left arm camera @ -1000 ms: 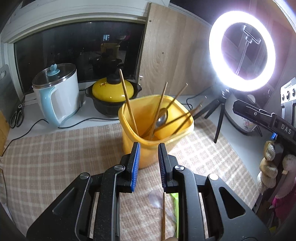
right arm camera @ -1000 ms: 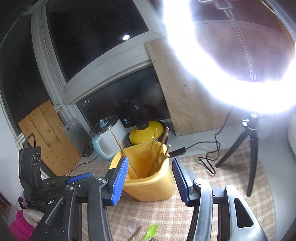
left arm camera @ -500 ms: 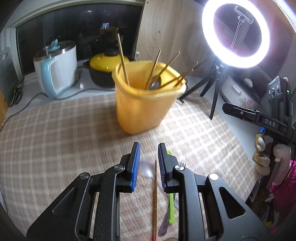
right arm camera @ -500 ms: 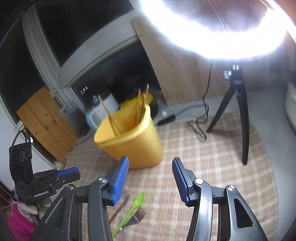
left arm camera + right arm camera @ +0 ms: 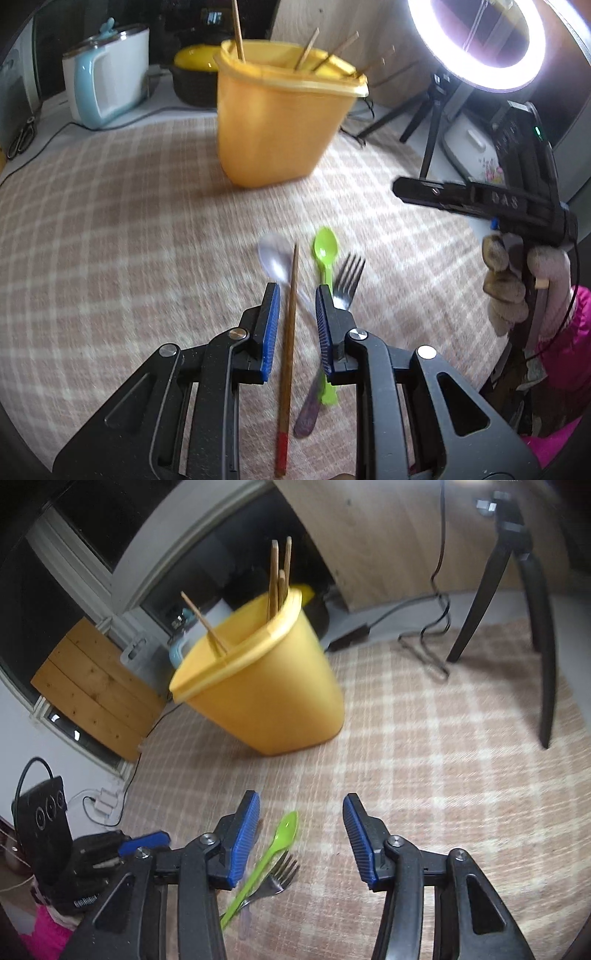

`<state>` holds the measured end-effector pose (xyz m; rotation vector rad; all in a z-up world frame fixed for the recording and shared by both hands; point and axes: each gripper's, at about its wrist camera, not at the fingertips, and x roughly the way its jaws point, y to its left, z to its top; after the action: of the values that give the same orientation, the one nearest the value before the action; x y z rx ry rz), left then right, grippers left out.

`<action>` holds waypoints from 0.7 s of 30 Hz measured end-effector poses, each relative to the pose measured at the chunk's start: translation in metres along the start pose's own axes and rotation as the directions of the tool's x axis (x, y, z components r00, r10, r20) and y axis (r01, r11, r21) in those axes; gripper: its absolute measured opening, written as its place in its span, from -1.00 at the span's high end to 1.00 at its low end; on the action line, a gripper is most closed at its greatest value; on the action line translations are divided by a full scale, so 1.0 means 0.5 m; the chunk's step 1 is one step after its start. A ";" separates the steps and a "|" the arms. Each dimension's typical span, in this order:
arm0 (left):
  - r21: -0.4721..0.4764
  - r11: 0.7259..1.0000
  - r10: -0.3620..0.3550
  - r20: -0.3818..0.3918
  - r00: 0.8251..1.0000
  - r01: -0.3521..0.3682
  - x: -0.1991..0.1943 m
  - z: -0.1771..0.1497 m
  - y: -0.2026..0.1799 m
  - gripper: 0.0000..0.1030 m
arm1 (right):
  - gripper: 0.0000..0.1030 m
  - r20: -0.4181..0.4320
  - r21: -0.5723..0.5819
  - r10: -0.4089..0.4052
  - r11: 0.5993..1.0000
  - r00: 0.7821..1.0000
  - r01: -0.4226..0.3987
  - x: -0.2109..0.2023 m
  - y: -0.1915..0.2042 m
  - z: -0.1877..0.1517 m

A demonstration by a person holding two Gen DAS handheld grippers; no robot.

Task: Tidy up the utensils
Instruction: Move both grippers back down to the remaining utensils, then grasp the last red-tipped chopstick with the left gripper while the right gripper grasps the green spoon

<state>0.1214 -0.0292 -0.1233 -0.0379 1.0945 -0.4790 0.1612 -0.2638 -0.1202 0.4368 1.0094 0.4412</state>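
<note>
Since the earlier frames both claws have dropped low toward the desk (image 5: 110, 229); the yellow bin (image 5: 277, 122) has receded to 12 o'clock and the loose utensils now fill the near field.

Left claw (image 5: 294, 326) jaws apart, narrow gap, straddling the chopstick (image 5: 288, 354) without clamping it; right claw (image 5: 301, 843) jaws wide apart, holding nothing, with the green spoon (image 5: 275, 847) and fork (image 5: 280, 875) under its left jaw.

Chopstick: lies flat on the checked cloth, long axis 6 to 12 o'clock in the left wrist view, red butt end at 6, thin tip at 12 toward the bin; probably light, stiff, thin and prone to roll; best pinched across the shaft near mid-length, pads square to the axis.

Clear spoon (image 5: 275, 258) just left of the tip, its handle crossing beneath the chopstick; green spoon just right, bowl at 12; fork beyond it, tines at 12; motion blur hides whether they touch.

Bin already holds several upright sticks.
</note>
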 end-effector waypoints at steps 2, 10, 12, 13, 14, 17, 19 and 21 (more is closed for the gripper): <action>0.011 1.000 0.007 -0.027 1.000 -0.007 0.010 -0.008 -0.005 0.64 | 0.11 -0.042 0.007 0.023 1.000 0.999 -0.023 0.021 -0.003 0.000; 0.024 0.999 0.037 -0.091 0.995 -0.035 0.051 -0.026 -0.015 0.64 | 0.30 -0.157 0.010 0.062 0.998 0.986 -0.061 0.095 -0.002 -0.007; 0.025 0.999 0.047 -0.099 0.994 -0.044 0.059 -0.030 -0.014 0.64 | 0.34 -0.177 0.019 0.073 0.997 0.982 -0.071 0.110 -0.004 -0.010; 0.023 0.999 0.047 -0.105 0.993 -0.045 0.063 -0.032 -0.013 0.64 | 0.35 -0.182 0.021 0.076 0.997 0.980 -0.073 0.113 -0.004 -0.009; 0.023 0.999 0.049 -0.109 0.993 -0.047 0.066 -0.032 -0.013 0.64 | 0.35 -0.190 0.020 0.077 0.997 0.979 -0.074 0.119 -0.003 -0.010; 0.031 0.998 0.060 -0.126 0.990 -0.057 0.075 -0.034 -0.010 0.64 | 0.37 -0.206 0.011 0.075 0.997 0.976 -0.075 0.131 -0.002 -0.011; 0.030 0.998 0.061 -0.133 0.989 -0.057 0.080 -0.034 -0.007 0.64 | 0.39 -0.214 0.005 0.076 0.997 0.974 -0.076 0.136 0.002 -0.012; 0.030 0.998 0.058 -0.138 0.989 -0.055 0.084 -0.034 -0.006 0.64 | 0.39 -0.222 -0.003 0.074 0.997 0.972 -0.077 0.142 0.007 -0.013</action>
<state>0.1214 -0.0449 -0.1659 0.0498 1.2222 -0.4496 0.1875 -0.2214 -0.1713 0.4229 1.2086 0.5734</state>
